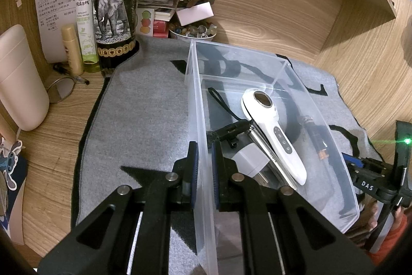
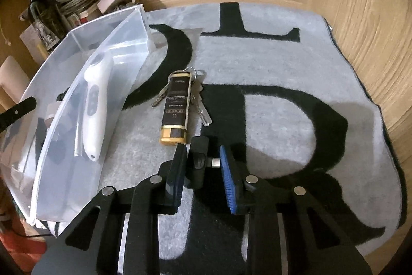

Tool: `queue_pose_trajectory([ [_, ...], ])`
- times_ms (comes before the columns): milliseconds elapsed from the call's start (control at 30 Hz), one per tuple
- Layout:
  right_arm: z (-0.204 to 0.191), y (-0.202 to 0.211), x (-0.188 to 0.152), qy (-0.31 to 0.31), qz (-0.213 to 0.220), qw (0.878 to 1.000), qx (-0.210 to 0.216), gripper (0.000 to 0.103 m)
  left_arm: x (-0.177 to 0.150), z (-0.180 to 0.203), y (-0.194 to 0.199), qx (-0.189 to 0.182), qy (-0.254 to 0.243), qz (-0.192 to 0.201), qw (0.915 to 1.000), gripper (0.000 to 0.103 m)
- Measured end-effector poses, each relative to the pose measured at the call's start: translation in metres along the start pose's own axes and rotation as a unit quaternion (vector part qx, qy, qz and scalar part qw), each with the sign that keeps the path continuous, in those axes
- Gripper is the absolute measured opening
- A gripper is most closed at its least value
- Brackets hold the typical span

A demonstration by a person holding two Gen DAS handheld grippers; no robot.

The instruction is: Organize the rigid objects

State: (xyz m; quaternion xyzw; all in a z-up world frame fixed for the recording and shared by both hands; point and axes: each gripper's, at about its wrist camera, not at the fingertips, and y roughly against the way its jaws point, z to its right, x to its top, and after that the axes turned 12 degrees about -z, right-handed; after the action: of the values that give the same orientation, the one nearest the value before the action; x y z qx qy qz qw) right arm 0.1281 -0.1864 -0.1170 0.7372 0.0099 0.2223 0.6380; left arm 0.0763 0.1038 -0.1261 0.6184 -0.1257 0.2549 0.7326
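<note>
Left gripper [image 1: 204, 159] steadies the bin [image 1: 203, 120]; right gripper [image 2: 203, 159] straddles a black adapter [image 2: 197, 161].
Left jaws clench the wall; right jaws released, should close squarely before lifting.

Probably a home desk: wine bottle [image 1: 114, 4], handwritten notes [image 1: 52, 14].

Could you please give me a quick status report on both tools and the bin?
Left tool shut on clear bin wall. Right tool open around small black adapter on mat. Lighter with keys just ahead, outside bin.

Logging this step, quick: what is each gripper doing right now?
Left gripper: shut on the clear bin's wall.
Right gripper: open around a small black adapter.
</note>
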Motion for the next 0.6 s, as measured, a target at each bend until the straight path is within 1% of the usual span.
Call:
queue_pose_trajectory([
  [300, -0.013, 0.026, 0.012, 0.021, 0.043, 0.999, 0.009, 0.024, 0.000, 0.000, 0.000, 0.000, 0.000, 0.000, 1.0000, 0.009],
  [600, -0.040, 0.058, 0.032, 0.064, 0.102, 0.992, 0.024, 0.024, 0.000, -0.001, 0.000, -0.002, 0.002, 0.000, 1.0000, 0.009],
])
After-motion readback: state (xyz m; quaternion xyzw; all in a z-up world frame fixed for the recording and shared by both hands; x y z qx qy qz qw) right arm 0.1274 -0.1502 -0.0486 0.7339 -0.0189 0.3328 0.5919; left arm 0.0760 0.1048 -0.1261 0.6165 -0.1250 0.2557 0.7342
